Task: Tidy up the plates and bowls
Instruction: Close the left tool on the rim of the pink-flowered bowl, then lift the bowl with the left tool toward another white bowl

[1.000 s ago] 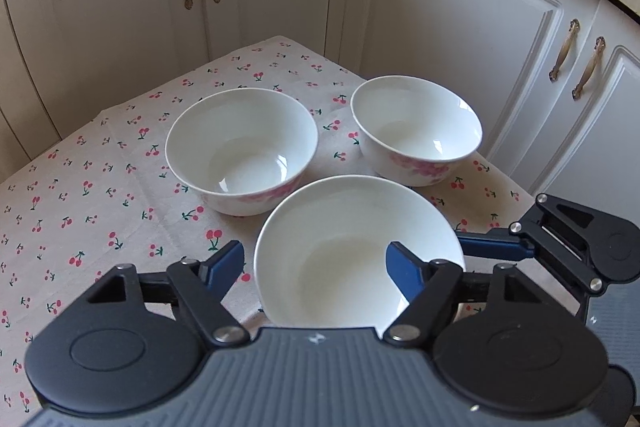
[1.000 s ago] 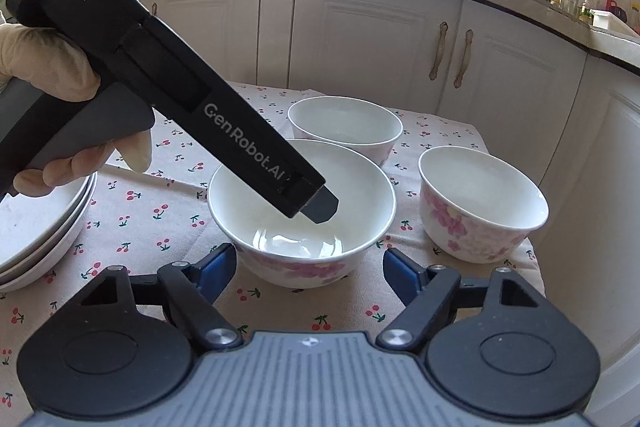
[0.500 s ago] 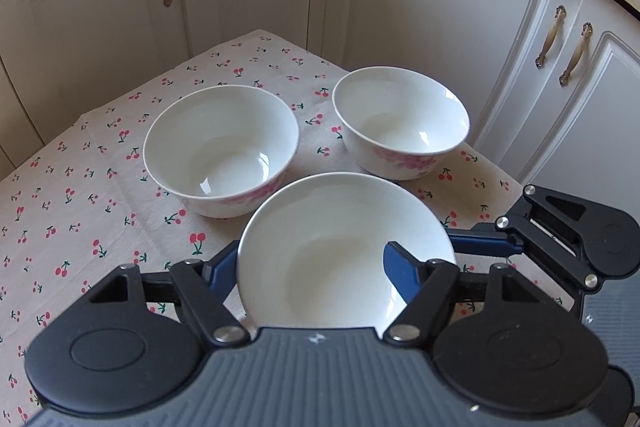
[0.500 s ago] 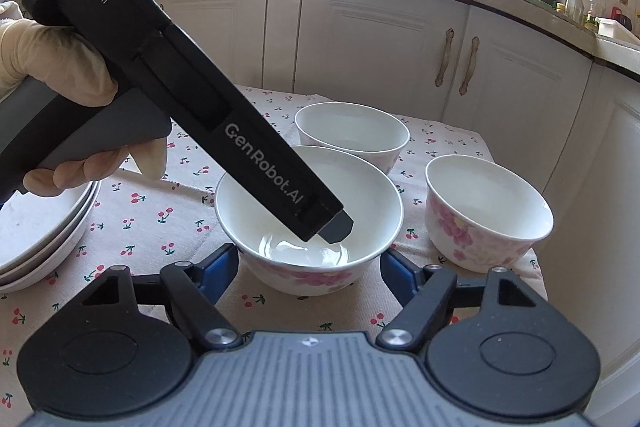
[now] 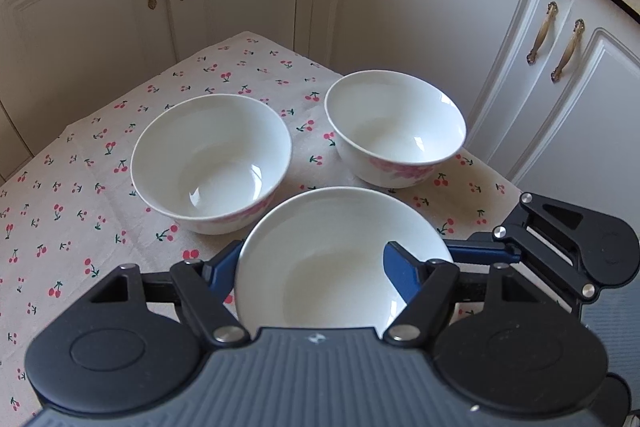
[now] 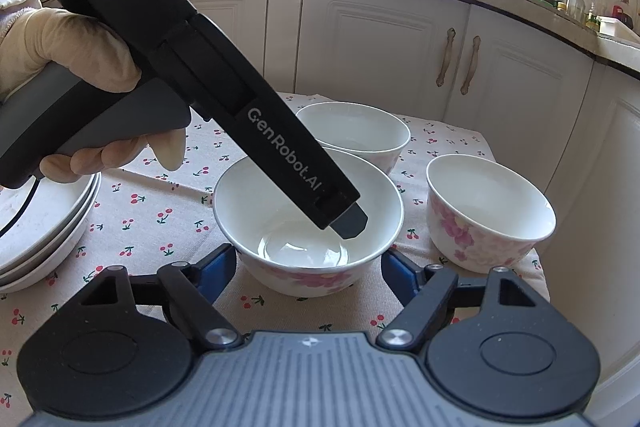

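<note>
Item: near bowl (image 5: 340, 259), on cherry tablecloth (image 5: 80, 187) | Left gripper (image 5: 310, 267): I had it spread astride the rim, one finger inside | Right gripper (image 6: 308, 267): spread, flanking the base | Risk: I judged glazed wall could slip, knocking far bowls (image 5: 212, 163).

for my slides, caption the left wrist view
Left gripper straddling the near bowl's rim, two bowls beyond.

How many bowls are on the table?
3: the near bowl between the open jaws, the far bowl behind it, the right bowl by the table edge.
</note>
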Available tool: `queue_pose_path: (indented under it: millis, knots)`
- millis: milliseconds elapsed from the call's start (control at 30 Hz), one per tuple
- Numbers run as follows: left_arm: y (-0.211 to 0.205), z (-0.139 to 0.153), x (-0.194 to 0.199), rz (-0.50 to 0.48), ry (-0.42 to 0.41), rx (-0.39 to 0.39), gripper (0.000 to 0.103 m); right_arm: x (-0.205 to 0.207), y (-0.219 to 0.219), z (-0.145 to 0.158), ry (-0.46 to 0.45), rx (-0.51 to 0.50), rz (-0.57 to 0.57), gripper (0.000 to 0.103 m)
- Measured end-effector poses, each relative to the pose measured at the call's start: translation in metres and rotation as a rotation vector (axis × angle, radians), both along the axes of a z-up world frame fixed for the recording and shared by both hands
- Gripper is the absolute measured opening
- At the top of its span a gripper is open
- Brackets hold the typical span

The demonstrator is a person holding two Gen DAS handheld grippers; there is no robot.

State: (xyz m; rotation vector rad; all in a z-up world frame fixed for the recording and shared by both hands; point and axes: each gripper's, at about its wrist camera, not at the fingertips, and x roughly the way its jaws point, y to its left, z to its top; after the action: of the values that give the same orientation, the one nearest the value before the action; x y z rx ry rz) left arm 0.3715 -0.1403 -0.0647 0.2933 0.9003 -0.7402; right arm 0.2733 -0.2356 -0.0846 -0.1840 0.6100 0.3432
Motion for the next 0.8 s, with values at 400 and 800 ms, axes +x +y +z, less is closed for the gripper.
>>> queue_pose_path:
  millis: [400,800]
  knots:
    - [-0.002,0.005,-0.012,-0.004,0.003,-0.001,0.074,-0.007,0.002,0.006,0.018,-0.014,0.008,0.083]
    - [0.008,0.023,-0.058,0.011,-0.016,-0.014,0.074,-0.049,-0.001,0.034,0.010,-0.005,0.068,0.083]
